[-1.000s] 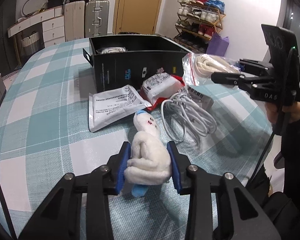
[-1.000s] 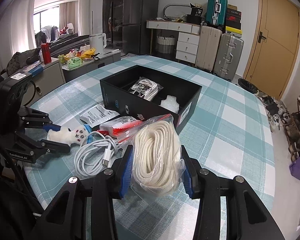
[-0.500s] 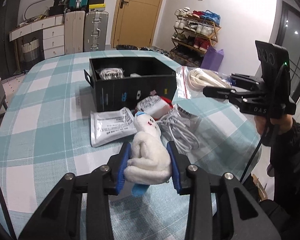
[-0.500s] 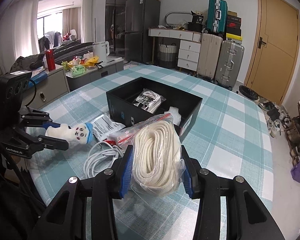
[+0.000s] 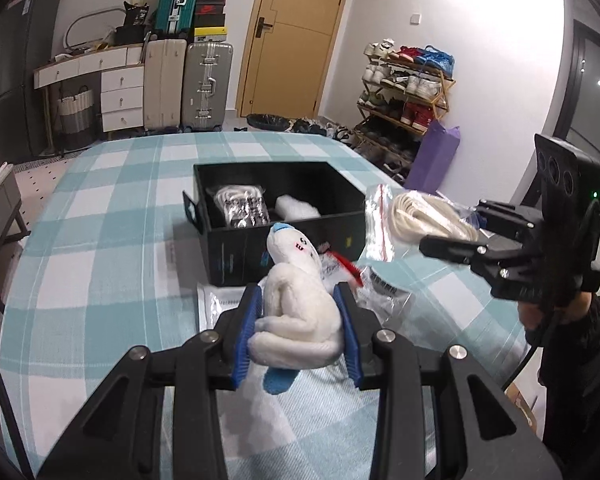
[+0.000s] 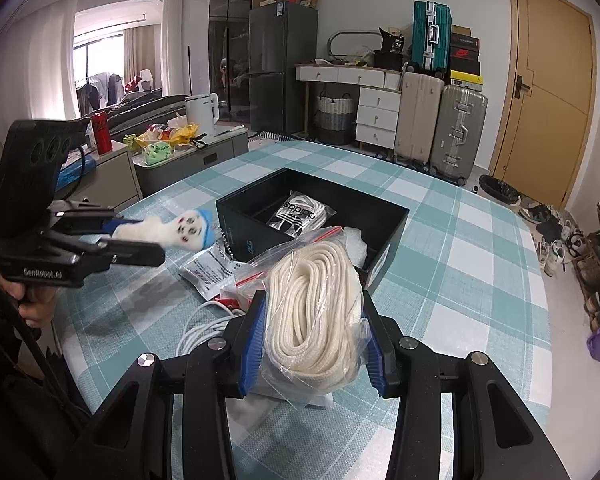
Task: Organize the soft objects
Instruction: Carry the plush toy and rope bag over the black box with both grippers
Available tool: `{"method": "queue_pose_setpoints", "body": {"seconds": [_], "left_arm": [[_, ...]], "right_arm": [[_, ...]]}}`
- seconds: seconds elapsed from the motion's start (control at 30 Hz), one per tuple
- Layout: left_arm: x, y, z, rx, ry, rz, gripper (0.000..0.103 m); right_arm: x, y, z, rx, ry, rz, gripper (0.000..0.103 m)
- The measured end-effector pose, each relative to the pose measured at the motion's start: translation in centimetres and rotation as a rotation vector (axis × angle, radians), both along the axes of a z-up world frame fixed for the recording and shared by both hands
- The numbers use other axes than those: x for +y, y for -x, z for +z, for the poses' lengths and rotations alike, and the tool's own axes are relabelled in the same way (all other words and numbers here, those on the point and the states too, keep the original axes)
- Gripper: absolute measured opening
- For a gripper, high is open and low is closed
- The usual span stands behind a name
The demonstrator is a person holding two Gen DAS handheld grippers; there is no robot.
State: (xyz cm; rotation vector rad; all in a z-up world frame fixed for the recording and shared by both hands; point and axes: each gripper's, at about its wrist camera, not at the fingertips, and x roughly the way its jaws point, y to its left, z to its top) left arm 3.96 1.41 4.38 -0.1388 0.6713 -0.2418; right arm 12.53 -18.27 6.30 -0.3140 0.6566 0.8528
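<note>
Left wrist view, lower centre: left claw [image 5: 298, 334] clenched on a white plush toy [image 5: 296, 300] — blue pads press both its flanks, head pointing up-frame toward the black box [image 5: 236, 248]. The box sits mid-frame on the checked table [image 5: 100, 272] and holds a black-and-white packet [image 5: 242, 208] beside a white wad [image 5: 298, 210]. Right edge: right claw [image 5: 450, 240] grasping a bagged rope coil [image 5: 424, 216].

Right wrist view, left: the toy is held above the table. A white cable [image 6: 204, 328] lies lower centre; flat pouch [image 6: 216, 268] above it.
</note>
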Motion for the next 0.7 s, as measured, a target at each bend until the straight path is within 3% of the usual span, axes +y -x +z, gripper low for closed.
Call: {"method": "queue_pose_setpoints", "body": {"seconds": [0.7], "left_arm": [[0.5, -5.0, 1.9, -0.037, -0.022, 0.051, 0.036]], "right_arm": [[2.3, -2.3, 1.0, 0.051, 0.006, -0.06, 0.043]]}}
